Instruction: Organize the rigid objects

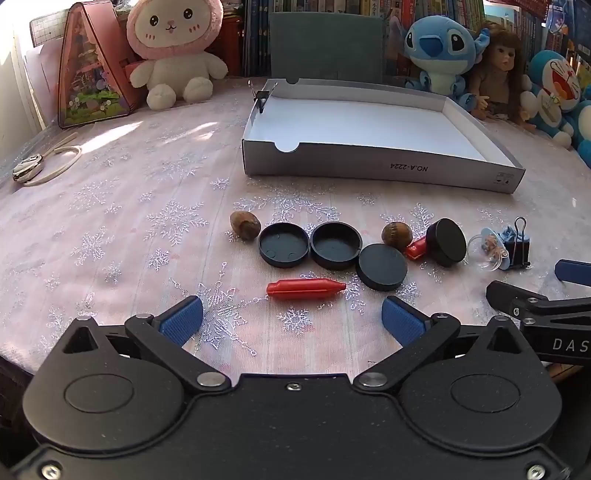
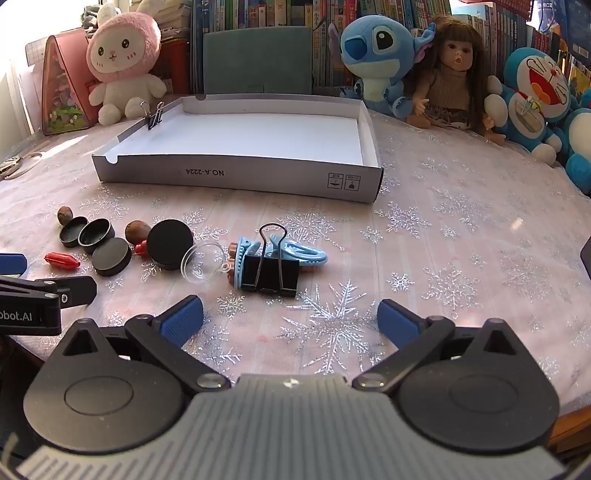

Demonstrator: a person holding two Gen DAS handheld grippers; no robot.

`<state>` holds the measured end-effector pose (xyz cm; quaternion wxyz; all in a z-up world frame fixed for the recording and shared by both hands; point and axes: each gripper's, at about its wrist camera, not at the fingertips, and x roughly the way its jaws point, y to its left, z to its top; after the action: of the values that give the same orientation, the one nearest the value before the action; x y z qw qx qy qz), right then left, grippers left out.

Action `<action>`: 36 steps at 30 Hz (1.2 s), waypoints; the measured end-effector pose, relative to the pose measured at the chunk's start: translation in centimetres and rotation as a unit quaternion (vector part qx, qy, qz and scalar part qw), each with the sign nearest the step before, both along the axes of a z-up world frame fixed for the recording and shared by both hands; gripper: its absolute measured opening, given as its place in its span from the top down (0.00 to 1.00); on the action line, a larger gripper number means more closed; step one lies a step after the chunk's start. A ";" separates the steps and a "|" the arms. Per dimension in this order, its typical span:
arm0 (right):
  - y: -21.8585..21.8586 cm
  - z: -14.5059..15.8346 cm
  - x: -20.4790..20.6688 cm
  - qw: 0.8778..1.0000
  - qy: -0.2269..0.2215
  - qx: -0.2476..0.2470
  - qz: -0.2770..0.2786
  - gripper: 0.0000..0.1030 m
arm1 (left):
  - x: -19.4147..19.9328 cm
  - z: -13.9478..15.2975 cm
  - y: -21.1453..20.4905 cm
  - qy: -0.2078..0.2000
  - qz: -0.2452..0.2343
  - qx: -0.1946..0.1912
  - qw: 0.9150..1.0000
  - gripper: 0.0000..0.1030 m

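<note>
Snowflake-cloth bench: my left tongs (image 1: 291, 317), spread wide and empty, sit just near of the red capsule (image 1: 306, 288), lying left-right.

Matt black plastic caps (image 1: 283, 245), cardboard tray (image 1: 376, 168)

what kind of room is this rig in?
Likely a home room, perhaps a child's room or study. Packed bookshelves line the back, plush toys and a doll sit along the table's far edge, and a snowflake-print cloth covers it.
</note>
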<state>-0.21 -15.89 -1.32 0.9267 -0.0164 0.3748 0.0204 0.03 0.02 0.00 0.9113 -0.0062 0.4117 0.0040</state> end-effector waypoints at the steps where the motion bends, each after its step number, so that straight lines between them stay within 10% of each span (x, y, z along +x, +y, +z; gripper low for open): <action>1: 0.0 0.0 0.0 1.000 0.000 0.002 0.000 0.00 | 0.1 0.0 0.0 0.001 0.001 0.000 1.000 0.00; 36: 0.1 0.1 -0.1 1.000 -0.003 0.000 0.000 0.00 | 0.8 -0.2 -0.2 0.025 0.000 0.005 1.000 0.00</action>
<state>-0.30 -15.81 -1.21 0.9280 -0.0166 0.3717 0.0199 0.81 -0.14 -0.16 0.9009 -0.0012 0.4339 0.0059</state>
